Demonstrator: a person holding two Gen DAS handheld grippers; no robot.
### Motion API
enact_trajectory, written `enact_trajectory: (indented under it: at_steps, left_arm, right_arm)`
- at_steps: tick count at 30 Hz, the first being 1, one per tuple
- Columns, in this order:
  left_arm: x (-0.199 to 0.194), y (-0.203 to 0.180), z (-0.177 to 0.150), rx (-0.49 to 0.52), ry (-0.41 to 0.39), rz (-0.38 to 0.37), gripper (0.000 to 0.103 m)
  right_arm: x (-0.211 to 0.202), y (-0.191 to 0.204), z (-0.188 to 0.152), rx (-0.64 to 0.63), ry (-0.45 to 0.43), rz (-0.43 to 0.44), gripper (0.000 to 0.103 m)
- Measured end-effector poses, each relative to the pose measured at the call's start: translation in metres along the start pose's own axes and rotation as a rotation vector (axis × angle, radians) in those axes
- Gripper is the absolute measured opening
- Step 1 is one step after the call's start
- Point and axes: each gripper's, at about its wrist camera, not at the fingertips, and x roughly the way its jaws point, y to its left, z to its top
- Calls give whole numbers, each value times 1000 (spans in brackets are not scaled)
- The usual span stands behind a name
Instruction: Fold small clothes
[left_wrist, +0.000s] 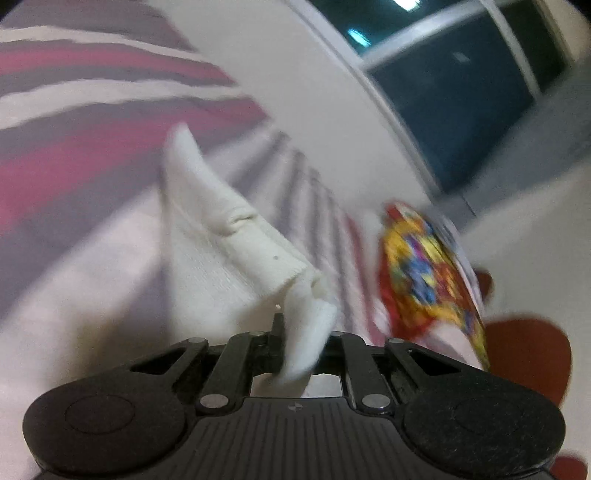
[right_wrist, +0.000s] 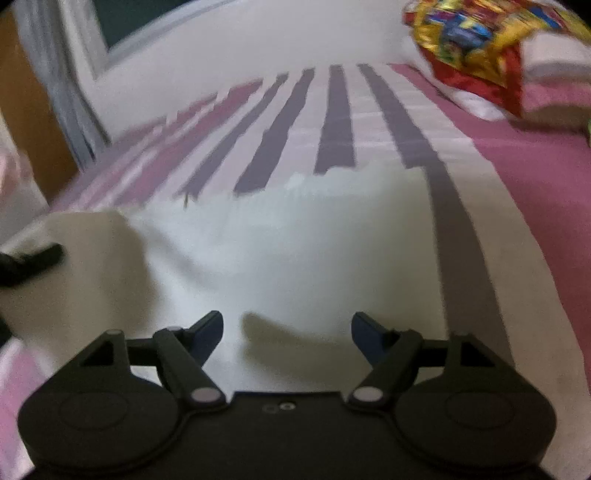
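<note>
A small white knit garment (left_wrist: 221, 236) hangs lifted over a striped bed sheet (left_wrist: 74, 155). My left gripper (left_wrist: 295, 332) is shut on its lower corner, with cloth bunched between the fingers. In the right wrist view the white garment (right_wrist: 288, 240) lies spread flat on the sheet (right_wrist: 332, 122). My right gripper (right_wrist: 287, 328) is open and empty just above the garment's near part. The left gripper's black finger (right_wrist: 33, 258) shows at the left edge, holding up a fold of the white cloth.
A colourful red and yellow cloth bundle (left_wrist: 424, 266) lies on the bed to the right; it also shows at the top right of the right wrist view (right_wrist: 472, 40), next to a white pillow (right_wrist: 554, 51). A white wall and a dark window (left_wrist: 461, 110) stand behind the bed.
</note>
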Motion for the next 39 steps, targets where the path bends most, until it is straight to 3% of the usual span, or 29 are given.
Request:
enact_trajectory:
  at_steps: [3,9,12,16,19,22,23,26,28,32,39]
  left_arm:
    - [25,-29,-21,80,96,-46,10]
    - [51,-49,-78,206,307,-32,10]
    - [44,-52,-98,262,345,-1,10]
    - [36,-59,-97,310,355,39,10]
    - [20,-70,-101,384,367,38,10]
    - [5,-64,-96,365,398,40,11]
    - [2,-60,-92,344,404,43,11]
    - [-16,-48,-73,274,367,61,11]
    - [-29,-42,-57,255,320,74,11]
    - [-26,-34,-24,312,244,131,11]
    - [8,-18,1,327,203,181,11]
  right_arm:
    - [-17,-29,6,86,-22,55,76]
    - [-39,-84,13,225,-63,117,78]
    - [-38,-97,11,302,-43,211,78]
    - [-21,-94,11,349,4,287,77]
    - [-7,-86,14,346,22,313,77]
    - [7,-80,23,332,34,301,76]
    - [13,-80,26,339,43,293,71]
    - [24,-73,29,331,75,317,57]
    - [23,-66,27,302,77,322,54]
    - [26,-55,29,267,72,329,37]
    - [42,-53,29,329,76,317,42]
